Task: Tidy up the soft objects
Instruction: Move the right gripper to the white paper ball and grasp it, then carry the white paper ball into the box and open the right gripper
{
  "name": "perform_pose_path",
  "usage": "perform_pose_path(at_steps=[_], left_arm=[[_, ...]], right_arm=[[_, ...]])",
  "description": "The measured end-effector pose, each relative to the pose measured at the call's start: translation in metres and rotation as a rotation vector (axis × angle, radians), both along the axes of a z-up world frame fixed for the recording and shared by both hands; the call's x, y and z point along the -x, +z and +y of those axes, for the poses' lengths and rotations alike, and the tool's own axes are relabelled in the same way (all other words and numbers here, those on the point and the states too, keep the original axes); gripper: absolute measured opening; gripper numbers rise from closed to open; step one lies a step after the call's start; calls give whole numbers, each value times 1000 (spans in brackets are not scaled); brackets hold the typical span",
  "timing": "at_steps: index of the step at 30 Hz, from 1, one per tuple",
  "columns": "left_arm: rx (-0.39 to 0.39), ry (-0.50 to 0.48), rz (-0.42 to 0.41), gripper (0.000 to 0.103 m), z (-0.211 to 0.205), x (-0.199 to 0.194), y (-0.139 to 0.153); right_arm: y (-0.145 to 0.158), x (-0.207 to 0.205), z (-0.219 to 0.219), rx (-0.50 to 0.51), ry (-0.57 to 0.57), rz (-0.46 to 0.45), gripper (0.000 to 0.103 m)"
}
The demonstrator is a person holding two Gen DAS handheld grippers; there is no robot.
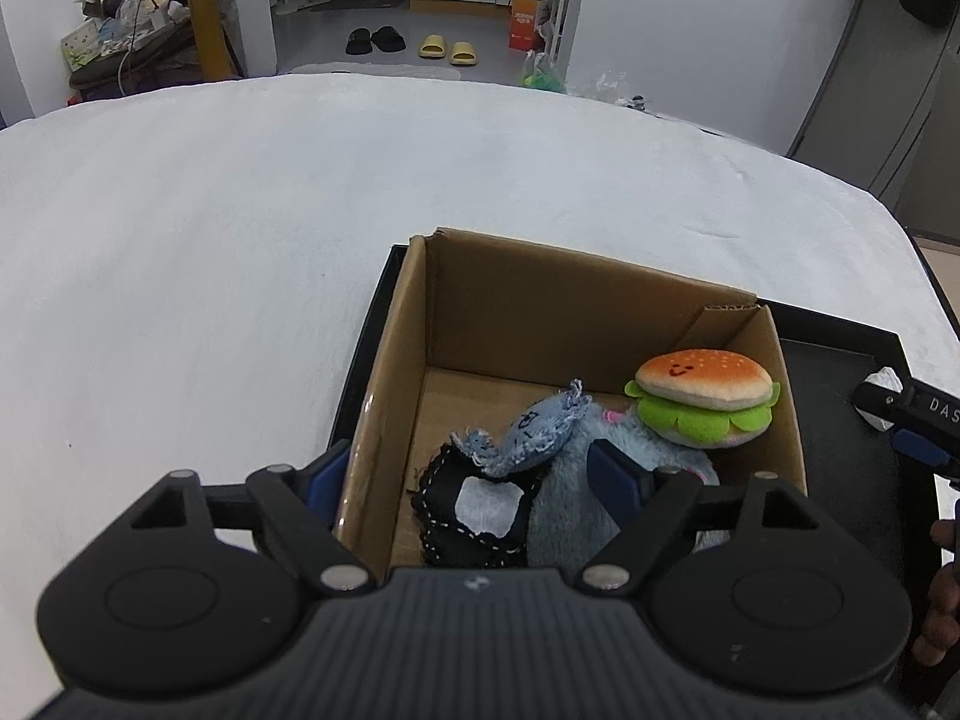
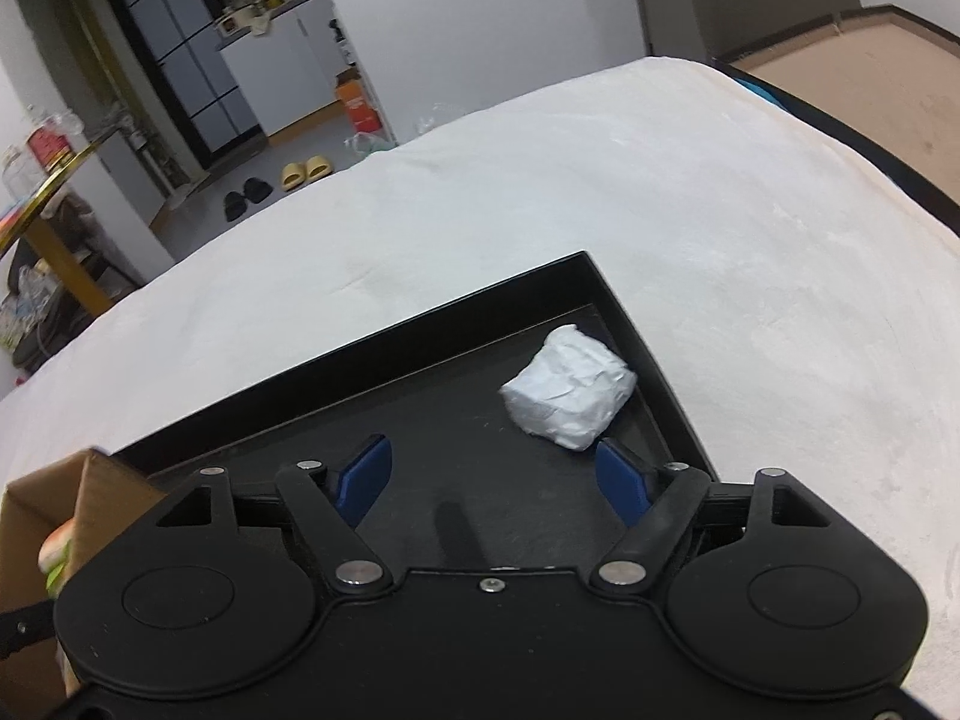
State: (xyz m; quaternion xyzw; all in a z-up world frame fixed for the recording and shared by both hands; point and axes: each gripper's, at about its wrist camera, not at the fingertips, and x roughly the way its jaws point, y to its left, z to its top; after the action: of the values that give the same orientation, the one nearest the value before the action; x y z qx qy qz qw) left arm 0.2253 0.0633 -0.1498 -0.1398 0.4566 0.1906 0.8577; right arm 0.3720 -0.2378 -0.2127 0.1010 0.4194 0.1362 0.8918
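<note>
A cardboard box [image 1: 480, 300] stands in a black tray [image 2: 456, 420] on a white-covered table. In the box lie a plush hamburger [image 1: 705, 396], a frayed denim toy [image 1: 534, 426], a black-and-white fabric piece [image 1: 480, 510] and a light blue fluffy toy [image 1: 576, 516]. My left gripper [image 1: 474, 480] is open over the box's near left corner, one finger outside the wall, one inside. My right gripper [image 2: 495, 480] is open and empty above the tray floor, just short of a white crumpled soft block [image 2: 570, 390]. The box corner [image 2: 90, 480] shows at the left of the right wrist view.
The white table cover [image 1: 240, 228] spreads wide around the tray. The right gripper [image 1: 918, 420] shows at the right edge of the left wrist view. Beyond the table are slippers [image 1: 414, 42], a cluttered shelf [image 1: 132, 18] and a doorway.
</note>
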Motion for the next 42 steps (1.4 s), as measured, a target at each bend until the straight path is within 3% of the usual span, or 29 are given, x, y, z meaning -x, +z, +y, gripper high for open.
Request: perform_pose_path(at_steps=[14, 16, 24, 42], left_arm=[[-5, 6, 9, 81, -2, -1, 0], [-3, 8, 9, 81, -1, -1, 1], [16, 17, -2, 81, 4, 5, 2], [81, -33, -49, 81, 11, 34, 12]], right_arm=[[-9, -19, 6, 32, -39, -6, 73], [-9, -19, 7, 67, -39, -8, 44], [2, 0, 7, 105, -11, -32, 44], [48, 48, 23, 72, 87, -75, 44]])
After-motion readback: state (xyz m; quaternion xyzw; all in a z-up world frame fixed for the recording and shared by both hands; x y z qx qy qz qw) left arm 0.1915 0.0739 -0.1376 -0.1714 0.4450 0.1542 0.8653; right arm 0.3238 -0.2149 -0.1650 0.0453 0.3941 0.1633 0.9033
